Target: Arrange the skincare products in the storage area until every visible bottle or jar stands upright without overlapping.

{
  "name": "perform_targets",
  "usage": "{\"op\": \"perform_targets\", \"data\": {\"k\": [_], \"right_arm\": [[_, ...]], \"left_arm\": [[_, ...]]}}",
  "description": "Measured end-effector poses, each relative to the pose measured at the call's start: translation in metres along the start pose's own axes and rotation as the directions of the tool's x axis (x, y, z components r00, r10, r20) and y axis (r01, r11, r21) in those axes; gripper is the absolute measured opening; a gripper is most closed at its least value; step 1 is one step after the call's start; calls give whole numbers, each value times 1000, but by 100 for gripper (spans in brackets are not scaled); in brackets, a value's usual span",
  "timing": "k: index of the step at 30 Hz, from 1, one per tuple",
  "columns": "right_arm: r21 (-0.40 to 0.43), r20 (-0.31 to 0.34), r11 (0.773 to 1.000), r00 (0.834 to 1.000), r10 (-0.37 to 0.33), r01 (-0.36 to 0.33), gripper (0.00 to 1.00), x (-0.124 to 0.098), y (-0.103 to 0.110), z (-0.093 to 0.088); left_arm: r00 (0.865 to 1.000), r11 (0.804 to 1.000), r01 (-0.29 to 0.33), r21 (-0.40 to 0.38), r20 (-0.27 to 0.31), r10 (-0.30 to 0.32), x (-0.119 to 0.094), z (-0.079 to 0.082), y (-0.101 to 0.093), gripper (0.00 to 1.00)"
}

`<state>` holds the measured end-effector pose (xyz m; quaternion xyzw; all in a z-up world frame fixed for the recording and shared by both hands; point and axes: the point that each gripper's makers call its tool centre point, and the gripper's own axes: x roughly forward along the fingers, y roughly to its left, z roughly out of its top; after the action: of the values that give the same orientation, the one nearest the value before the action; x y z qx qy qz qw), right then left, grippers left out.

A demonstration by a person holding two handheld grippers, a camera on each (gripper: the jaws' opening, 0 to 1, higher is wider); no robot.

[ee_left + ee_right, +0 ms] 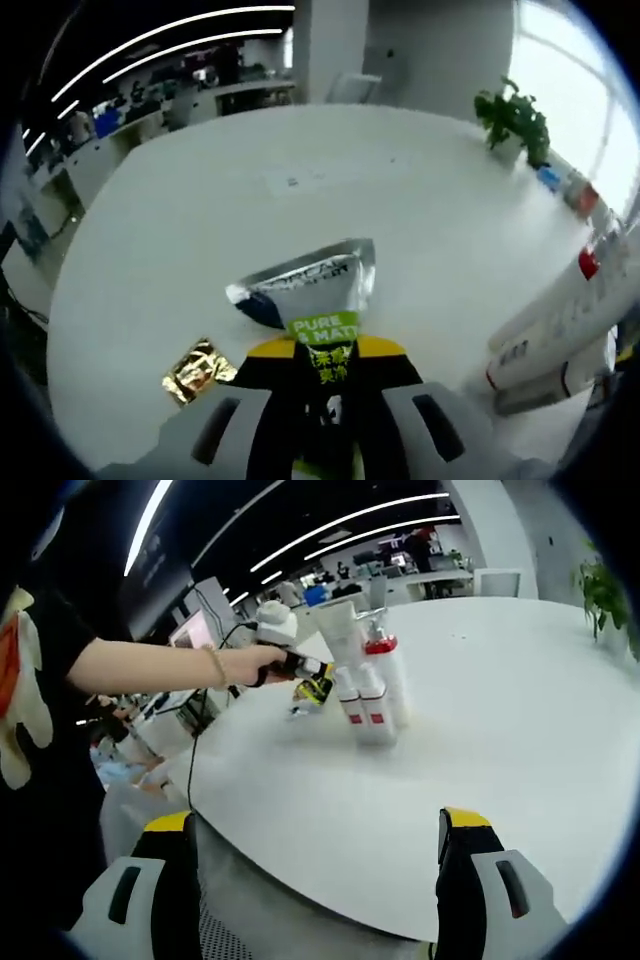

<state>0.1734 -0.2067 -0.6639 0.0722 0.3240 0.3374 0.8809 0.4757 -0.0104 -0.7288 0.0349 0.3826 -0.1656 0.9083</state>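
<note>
Here left tool (325, 395) pinching sachet (322, 300); right tool (315, 855) spread, bottles (368, 675) well ahead

Two grippers show: the left gripper (325, 400) and the right gripper (320, 880). One round white worktop (200, 200) carries everything. On it stands one cluster of four white bottles (368, 680): three with red bands and one taller with a red cap. One silver sachet (305, 285) with a green label lies there, and one small gold packet (198, 370). One potted plant (515, 120) sits at the far edge. One hand (250, 665) is in sight.
</note>
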Motion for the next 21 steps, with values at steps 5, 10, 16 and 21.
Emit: {"op": "perform_targets", "data": {"k": [5, 10, 16, 21], "right_arm": [[-9, 7, 1000, 1000, 3, -3, 100, 0, 1, 1], [-23, 9, 1000, 1000, 6, -6, 100, 0, 2, 2], [-45, 5, 999, 1000, 24, -24, 100, 0, 5, 1], [-62, 7, 998, 999, 32, -31, 100, 0, 8, 1]], "left_arm": [[999, 1000, 0, -8, 39, 1, -16, 5, 1, 14], [996, 998, -26, 58, 86, 21, -35, 10, 2, 14], [992, 997, -25, 78, 122, 15, -59, 12, 0, 14], [990, 996, -15, 84, 142, 3, -78, 15, -6, 14]]}}
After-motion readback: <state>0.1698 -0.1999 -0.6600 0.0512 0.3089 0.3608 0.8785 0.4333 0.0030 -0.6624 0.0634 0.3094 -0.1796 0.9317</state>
